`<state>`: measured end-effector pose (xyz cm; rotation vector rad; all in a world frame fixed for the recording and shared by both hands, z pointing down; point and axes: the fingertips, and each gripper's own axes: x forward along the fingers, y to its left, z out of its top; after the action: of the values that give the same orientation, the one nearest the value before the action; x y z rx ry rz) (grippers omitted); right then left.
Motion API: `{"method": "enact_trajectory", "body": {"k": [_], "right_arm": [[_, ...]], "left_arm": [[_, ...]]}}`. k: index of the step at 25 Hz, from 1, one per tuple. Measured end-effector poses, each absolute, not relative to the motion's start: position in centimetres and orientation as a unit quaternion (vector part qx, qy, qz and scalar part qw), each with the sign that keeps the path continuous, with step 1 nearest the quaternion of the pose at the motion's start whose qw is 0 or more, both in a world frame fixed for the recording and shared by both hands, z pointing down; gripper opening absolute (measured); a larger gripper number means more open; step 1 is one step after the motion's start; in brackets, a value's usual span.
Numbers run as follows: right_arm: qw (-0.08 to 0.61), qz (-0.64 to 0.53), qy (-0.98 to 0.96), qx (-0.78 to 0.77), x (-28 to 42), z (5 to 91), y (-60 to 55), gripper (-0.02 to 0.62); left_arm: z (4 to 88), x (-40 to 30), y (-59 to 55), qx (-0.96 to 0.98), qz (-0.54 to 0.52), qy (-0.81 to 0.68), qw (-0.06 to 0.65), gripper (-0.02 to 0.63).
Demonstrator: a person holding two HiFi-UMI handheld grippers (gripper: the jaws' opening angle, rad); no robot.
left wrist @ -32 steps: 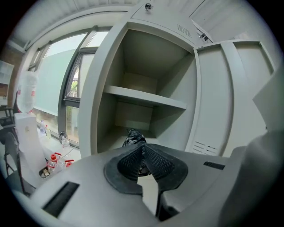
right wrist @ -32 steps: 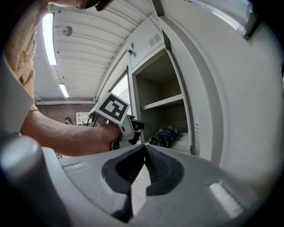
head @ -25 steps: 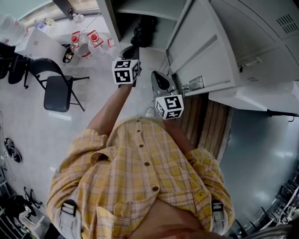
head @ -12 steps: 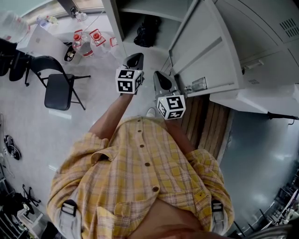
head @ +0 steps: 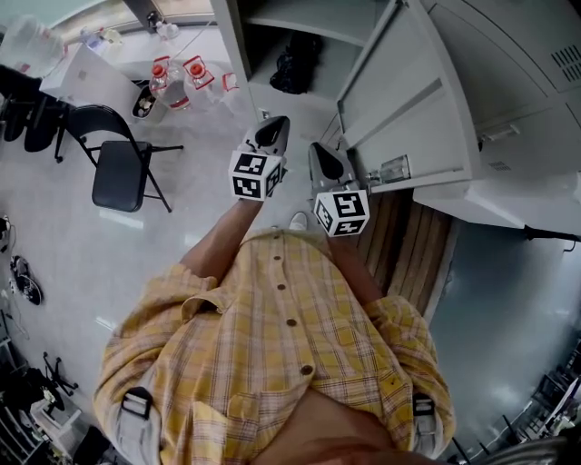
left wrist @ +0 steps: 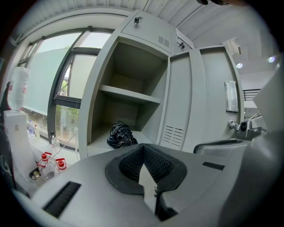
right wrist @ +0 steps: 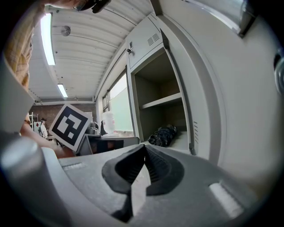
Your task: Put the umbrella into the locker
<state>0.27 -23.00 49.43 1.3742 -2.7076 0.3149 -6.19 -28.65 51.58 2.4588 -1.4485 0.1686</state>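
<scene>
A folded black umbrella point(head: 298, 65) lies on the lower shelf of the open grey locker point(head: 272, 27); it also shows in the left gripper view point(left wrist: 119, 135) and the right gripper view point(right wrist: 163, 135). My left gripper point(head: 270, 133) is shut and empty, held in front of the locker opening, away from the umbrella. My right gripper point(head: 324, 162) is shut too, with nothing in it, just right of the left one and close to the open locker door point(head: 413, 100).
The locker door point(right wrist: 230, 102) swings out on the right, with a latch handle point(left wrist: 242, 126) on it. A black folding chair point(head: 123, 168) and water bottles point(head: 177, 77) stand on the floor to the left. A wooden slatted bench point(head: 413, 250) lies under the door.
My left gripper has drawn back from the locker toward the right gripper, still shut and empty. The umbrella stays on the shelf. My right gripper has barely moved.
</scene>
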Motion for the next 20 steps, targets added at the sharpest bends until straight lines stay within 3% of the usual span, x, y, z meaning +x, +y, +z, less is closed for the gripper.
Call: {"method": "enact_trajectory", "body": {"k": [20], "right_arm": [[0.044,0.112,-0.888,0.443,0.5,49.9,-22.0,-0.002]], "left_arm": [[52.0,-6.0,-24.6,0.861,0.058,-0.485,0.138,0.005]]}}
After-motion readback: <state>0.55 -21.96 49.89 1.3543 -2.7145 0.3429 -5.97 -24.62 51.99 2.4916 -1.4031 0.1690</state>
